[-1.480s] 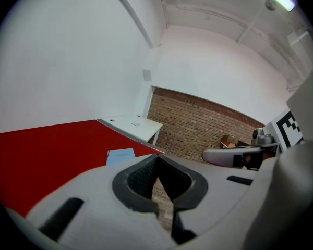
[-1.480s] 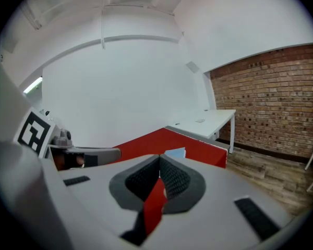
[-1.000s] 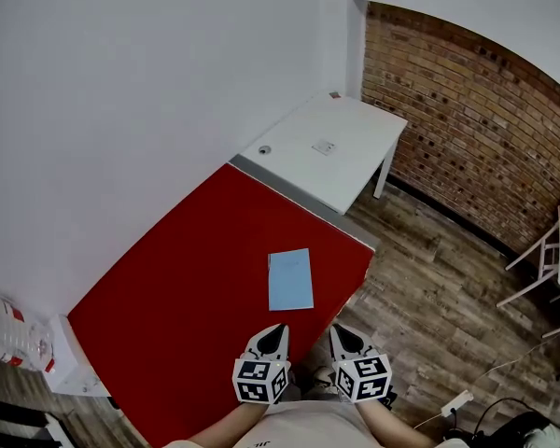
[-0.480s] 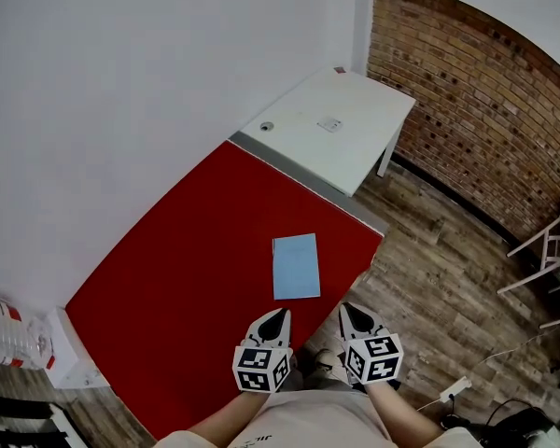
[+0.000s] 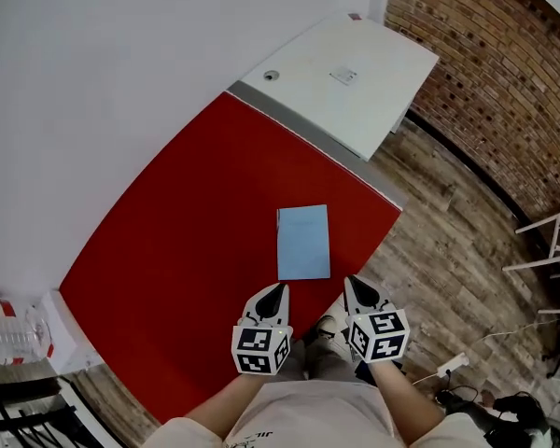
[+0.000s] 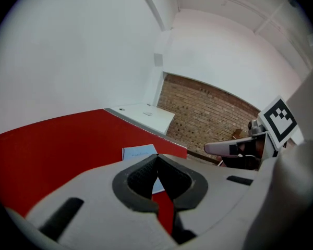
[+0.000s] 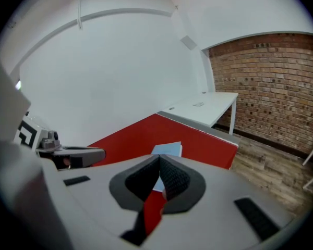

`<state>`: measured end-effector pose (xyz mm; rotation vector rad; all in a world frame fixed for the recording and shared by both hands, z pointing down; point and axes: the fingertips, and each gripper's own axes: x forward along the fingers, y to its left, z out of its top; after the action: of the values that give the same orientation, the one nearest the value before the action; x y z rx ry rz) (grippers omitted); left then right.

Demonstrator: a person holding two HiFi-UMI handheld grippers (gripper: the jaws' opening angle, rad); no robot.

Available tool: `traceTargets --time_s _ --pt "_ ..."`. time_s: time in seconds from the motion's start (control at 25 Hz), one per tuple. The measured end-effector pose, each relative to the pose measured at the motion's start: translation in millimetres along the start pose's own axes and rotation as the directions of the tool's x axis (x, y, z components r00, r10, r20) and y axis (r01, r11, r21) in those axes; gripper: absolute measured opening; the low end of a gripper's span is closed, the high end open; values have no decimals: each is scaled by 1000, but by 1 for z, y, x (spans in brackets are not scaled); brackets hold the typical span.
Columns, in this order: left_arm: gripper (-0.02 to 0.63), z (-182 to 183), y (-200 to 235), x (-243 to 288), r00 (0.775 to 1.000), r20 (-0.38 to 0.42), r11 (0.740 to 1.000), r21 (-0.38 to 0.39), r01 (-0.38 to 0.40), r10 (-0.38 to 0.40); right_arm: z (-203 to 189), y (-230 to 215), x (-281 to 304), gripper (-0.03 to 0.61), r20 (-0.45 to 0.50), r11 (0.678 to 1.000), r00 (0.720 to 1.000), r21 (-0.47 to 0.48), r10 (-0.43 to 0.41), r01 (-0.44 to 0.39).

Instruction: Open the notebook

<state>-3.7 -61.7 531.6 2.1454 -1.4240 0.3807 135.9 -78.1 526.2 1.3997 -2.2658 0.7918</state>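
A light blue notebook [image 5: 303,242] lies closed and flat on the red table [image 5: 187,250], near the table's right edge. It also shows just beyond the jaw tips as the notebook [image 6: 138,152] in the left gripper view and the notebook [image 7: 167,149] in the right gripper view. My left gripper [image 5: 280,289] hovers just short of the notebook's near left corner, jaws shut and empty. My right gripper [image 5: 349,282] is by the near right corner, over the table's edge, also shut on nothing.
A white desk [image 5: 345,73] butts against the far end of the red table. A brick wall [image 5: 495,82] and wooden floor [image 5: 457,250] lie to the right. A white chair frame [image 5: 551,245] stands far right. Cables and a power strip [image 5: 453,365] lie on the floor.
Both grippers have moved forward and down toward the notebook's near edge. The head view has tilted, so the table and notebook sit lower and closer. Both jaws stayed shut.
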Motion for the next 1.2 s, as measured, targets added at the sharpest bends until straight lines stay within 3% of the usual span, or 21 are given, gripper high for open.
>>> traceTargets --time_s 0.72,0.84,1.2 --pt "5 -28 51 79 992 -124 1000 -18 2 -4 -38 -28 118 11 -179 999 983 48 34 -26" --pt "5 -32 55 88 990 -138 1000 -24 0 -4 -48 -34 136 84 -228 996 972 72 59 -43" --pt "5 -49 57 104 984 -176 998 -68 0 -12 -79 -47 171 120 -354 980 927 189 121 -56"
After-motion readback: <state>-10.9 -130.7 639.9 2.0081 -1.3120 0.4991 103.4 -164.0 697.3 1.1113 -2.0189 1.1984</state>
